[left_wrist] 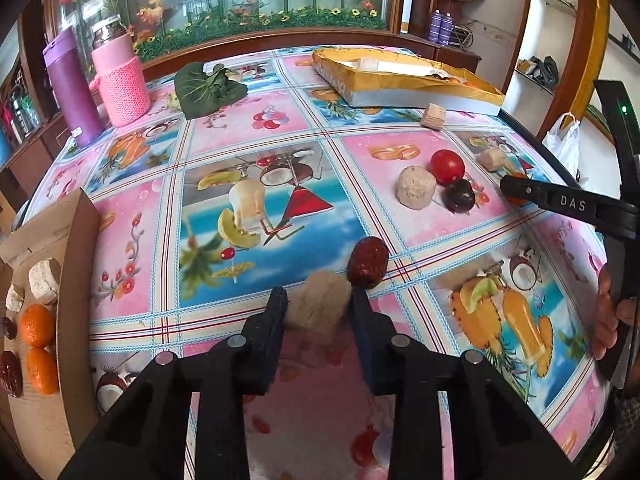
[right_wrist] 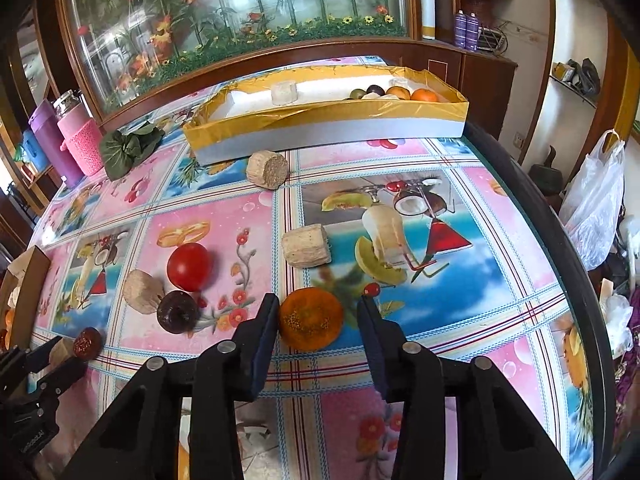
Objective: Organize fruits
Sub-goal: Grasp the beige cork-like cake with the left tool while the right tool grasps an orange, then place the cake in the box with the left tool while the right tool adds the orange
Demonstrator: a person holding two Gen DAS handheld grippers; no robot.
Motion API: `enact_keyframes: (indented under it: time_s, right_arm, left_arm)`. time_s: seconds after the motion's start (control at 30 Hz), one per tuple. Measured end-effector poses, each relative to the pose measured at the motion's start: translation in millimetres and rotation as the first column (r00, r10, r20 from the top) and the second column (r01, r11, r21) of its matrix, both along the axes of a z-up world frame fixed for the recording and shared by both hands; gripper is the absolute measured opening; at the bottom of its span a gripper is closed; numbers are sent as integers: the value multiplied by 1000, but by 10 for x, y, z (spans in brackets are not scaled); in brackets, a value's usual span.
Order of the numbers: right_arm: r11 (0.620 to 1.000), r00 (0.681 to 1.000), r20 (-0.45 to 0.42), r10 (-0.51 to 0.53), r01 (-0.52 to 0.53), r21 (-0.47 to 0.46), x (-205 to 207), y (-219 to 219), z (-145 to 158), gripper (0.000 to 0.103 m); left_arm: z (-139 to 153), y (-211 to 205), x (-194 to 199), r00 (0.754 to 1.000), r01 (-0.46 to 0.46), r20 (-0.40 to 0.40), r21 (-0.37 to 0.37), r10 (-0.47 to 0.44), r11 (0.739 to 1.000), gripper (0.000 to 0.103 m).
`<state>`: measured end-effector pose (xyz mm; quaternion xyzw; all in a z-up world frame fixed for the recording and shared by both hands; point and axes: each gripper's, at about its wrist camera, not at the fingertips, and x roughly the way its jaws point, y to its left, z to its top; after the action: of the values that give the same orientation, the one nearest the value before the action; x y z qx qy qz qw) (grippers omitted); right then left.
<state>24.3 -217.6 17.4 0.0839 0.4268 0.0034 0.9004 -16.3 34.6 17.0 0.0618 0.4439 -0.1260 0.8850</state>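
Note:
My left gripper [left_wrist: 319,294] has its jaws around a beige block [left_wrist: 318,307] on the table, both fingers touching it. A red date [left_wrist: 367,262] lies just beyond its right finger. My right gripper [right_wrist: 318,300] is open around an orange mandarin [right_wrist: 310,319], with a gap at the right finger. A red tomato [right_wrist: 189,266], a dark plum [right_wrist: 177,312] and a beige cylinder [right_wrist: 143,291] lie to the left. The gold-lined box [right_wrist: 320,118] at the far edge holds several fruits. A cardboard box [left_wrist: 72,264] at the left holds mandarins, dates and beige pieces.
Two more beige cylinders [right_wrist: 267,169] [right_wrist: 306,245] lie on the table between the gripper and the gold box. A green leaf [left_wrist: 208,88], a pink jug [left_wrist: 120,80] and a purple bottle [left_wrist: 72,88] stand at the far left. The table edge [right_wrist: 560,248] runs along the right.

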Motion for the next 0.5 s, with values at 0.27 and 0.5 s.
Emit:
enact_keyframes:
  time_s: [0.27,0.5]
  right_arm:
    - [999,999,28,33,-34,15,-122,58,119,32]
    - [995,993,76,92,-95,33,-344,252,399,33]
  left_arm:
    - [219,232,-130,999,-38,13,-97,40,995,31]
    - [446,687,-322,993,-111,20,-175,116,978,31]
